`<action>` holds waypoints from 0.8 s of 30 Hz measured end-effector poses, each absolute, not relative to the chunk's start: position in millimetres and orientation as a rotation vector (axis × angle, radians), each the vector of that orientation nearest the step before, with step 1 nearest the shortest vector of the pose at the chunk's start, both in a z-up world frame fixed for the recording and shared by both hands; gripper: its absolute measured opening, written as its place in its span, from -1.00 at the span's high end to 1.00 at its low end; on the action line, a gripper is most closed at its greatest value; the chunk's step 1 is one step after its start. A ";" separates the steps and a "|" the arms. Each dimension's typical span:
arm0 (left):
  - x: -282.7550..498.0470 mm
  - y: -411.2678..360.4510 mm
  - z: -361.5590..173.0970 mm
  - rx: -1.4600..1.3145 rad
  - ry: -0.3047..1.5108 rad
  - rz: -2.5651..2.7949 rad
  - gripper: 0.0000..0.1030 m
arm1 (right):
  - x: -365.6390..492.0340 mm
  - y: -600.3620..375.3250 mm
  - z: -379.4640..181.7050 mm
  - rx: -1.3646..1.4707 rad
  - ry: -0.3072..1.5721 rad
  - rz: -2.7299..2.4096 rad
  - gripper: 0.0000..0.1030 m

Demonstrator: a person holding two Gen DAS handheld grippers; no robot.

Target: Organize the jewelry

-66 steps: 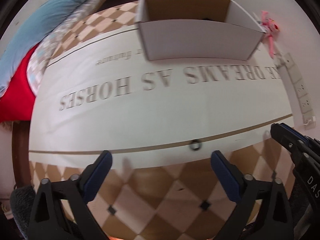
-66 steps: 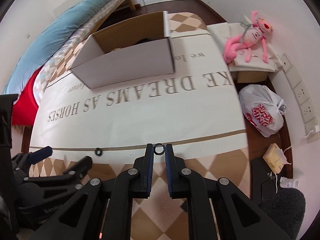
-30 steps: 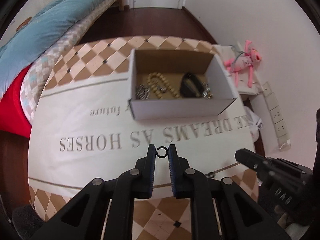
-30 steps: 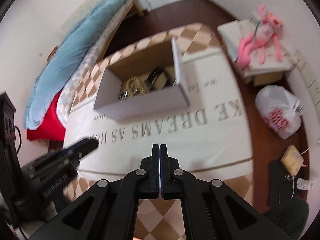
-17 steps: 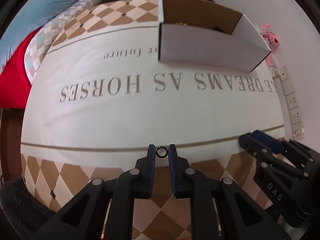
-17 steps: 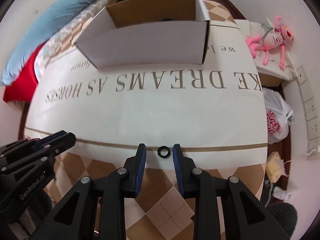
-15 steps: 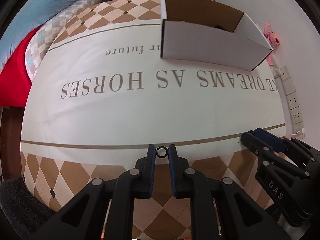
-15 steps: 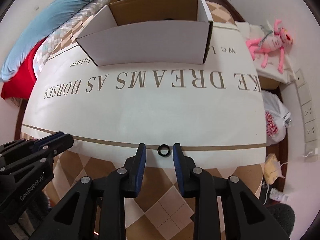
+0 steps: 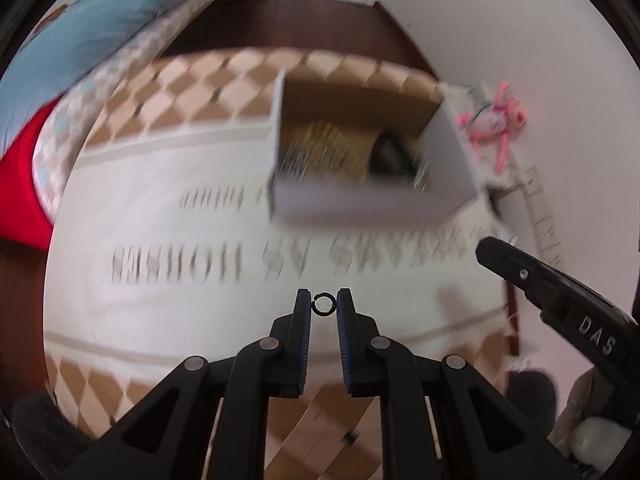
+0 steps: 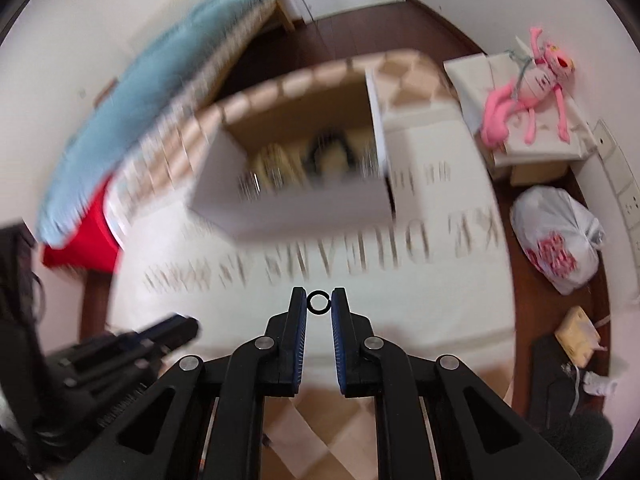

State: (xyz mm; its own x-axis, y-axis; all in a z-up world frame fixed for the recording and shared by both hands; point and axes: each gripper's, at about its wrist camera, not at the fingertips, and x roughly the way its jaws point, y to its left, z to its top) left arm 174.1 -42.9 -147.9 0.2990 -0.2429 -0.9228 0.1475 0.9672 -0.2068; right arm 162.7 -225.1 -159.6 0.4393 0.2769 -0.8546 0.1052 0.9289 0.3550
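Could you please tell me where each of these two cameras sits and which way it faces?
Left wrist view: on the left gripper, looking steeply down; its jaws pinch a black ring; the right gripper shows on the right.
Right wrist view: on the right gripper, looking steeply down; its jaws are closing on another black ring; the left gripper shows lower left.
Shared: the cardboard box of jewelry, the lettered cloth and the pink plush toy.

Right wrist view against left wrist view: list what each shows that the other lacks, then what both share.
Only the right wrist view shows the white plastic bag and the small yellow box on the floor.

Only the left wrist view shows the "DAS" lettering on the right tool's body.

Both show a small black ring pinched at a tool's tips (the right tool's jaws are closing), the open cardboard box holding jewelry, the lettered cloth and the pink plush toy.
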 end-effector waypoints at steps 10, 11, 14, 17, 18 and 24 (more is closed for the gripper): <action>292.0 -63.6 -140.2 -0.062 1.283 -0.283 0.77 | 297.6 -239.0 -148.4 0.315 1.187 0.104 0.74; 300.0 -64.3 -142.4 -0.060 1.293 -0.281 0.76 | 309.2 -237.3 -152.5 0.291 1.213 0.093 0.74; 317.2 -65.6 -145.6 -0.039 1.316 -0.256 0.46 | 329.1 -236.2 -158.2 0.216 1.254 0.055 0.72; 324.4 -65.1 -139.6 -0.021 1.290 -0.233 -0.41 | 335.3 -241.5 -159.9 0.217 1.263 0.034 0.40; 326.0 -62.7 -136.5 -0.022 1.281 -0.221 -0.48 | 334.8 -244.1 -159.4 0.215 1.261 0.029 0.29; 326.2 -45.0 -132.5 -0.008 1.257 -0.152 -0.97 | 325.9 -256.7 -152.7 0.214 1.243 0.000 0.18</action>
